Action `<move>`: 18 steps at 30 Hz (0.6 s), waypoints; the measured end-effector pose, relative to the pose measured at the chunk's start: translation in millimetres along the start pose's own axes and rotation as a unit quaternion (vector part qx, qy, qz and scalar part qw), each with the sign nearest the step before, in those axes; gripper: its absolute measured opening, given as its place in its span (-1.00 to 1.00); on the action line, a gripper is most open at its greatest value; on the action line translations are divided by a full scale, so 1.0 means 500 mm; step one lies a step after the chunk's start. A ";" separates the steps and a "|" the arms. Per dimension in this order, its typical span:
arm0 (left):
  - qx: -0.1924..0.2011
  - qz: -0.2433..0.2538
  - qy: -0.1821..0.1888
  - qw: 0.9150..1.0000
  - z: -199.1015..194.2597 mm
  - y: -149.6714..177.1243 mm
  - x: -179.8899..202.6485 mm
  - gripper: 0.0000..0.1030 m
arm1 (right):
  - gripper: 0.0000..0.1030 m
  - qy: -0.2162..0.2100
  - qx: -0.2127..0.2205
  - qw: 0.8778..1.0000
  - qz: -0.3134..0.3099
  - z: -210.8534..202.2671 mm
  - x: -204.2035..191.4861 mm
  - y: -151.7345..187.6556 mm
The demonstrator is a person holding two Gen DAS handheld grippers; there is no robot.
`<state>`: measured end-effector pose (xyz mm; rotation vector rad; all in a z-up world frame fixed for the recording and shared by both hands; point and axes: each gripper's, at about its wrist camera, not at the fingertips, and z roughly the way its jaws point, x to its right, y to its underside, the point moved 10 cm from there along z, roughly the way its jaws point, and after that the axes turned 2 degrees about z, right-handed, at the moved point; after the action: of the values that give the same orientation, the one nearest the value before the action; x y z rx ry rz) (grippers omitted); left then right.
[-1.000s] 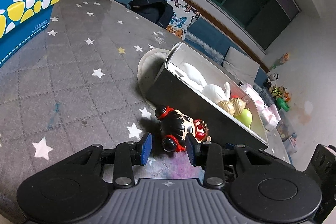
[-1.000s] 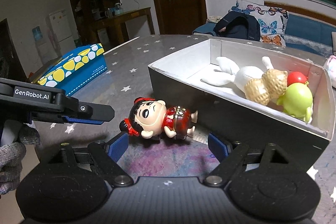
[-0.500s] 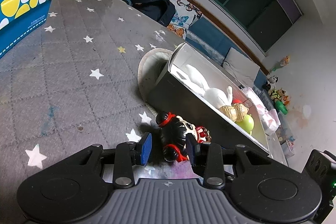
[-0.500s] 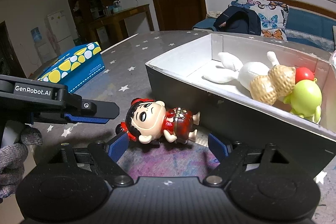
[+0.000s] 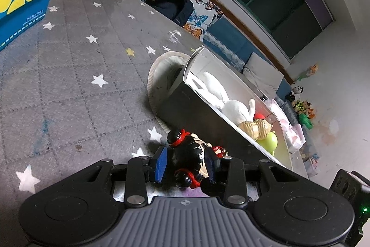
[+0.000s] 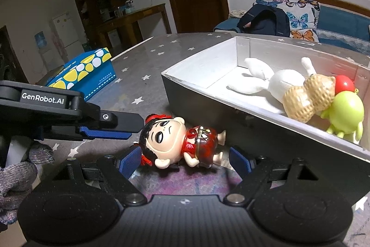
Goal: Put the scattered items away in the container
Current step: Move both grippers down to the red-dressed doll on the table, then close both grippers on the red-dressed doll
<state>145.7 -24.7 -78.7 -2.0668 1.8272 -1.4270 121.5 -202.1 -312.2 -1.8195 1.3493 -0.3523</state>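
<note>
A doll with black hair buns, red ribbons and a red dress (image 6: 182, 142) lies on its back on the grey star-patterned table, right against the near wall of the open box (image 6: 208, 108). My left gripper (image 5: 186, 163) is open, its blue pads on either side of the doll's head (image 5: 187, 154); it also shows from the side in the right wrist view (image 6: 129, 125). My right gripper (image 6: 185, 161) is open wide, straddling the doll's body. The box holds a white plush (image 6: 277, 82), a peanut toy (image 6: 307, 96), a red ball (image 6: 344, 83) and a green figure (image 6: 346, 110).
A blue tissue box with yellow and white spots (image 6: 85, 71) stands on the table at far left. A round pale mat (image 5: 159, 71) lies under the box's far end. A sofa with a dark backpack (image 6: 266, 22) is behind the table.
My left gripper moved forward, so the doll's head now sits between its pads. The right gripper crept closer to the doll. The doll has not moved.
</note>
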 end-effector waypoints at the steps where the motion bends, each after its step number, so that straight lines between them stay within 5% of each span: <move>1: -0.001 -0.001 0.002 1.000 0.002 -0.001 0.002 -0.27 | 0.65 -0.001 0.000 1.000 0.000 0.002 0.000 -0.001; 11: -0.014 -0.023 0.005 1.000 0.027 -0.005 -0.004 -0.27 | 0.65 -0.006 -0.008 1.000 0.003 0.016 0.004 -0.002; 14: -0.019 -0.034 0.006 0.999 0.033 -0.005 -0.009 -0.27 | 0.92 -0.007 -0.009 1.000 0.004 0.019 0.006 -0.003; 18: -0.020 -0.037 0.006 0.999 0.035 -0.006 -0.009 -0.27 | 0.91 -0.010 -0.006 1.000 -0.003 0.021 0.002 -0.004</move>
<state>159.5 -29.3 -89.8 -2.1723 1.8164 -1.4339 130.1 -198.1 -317.6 -1.8329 1.3353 -0.3272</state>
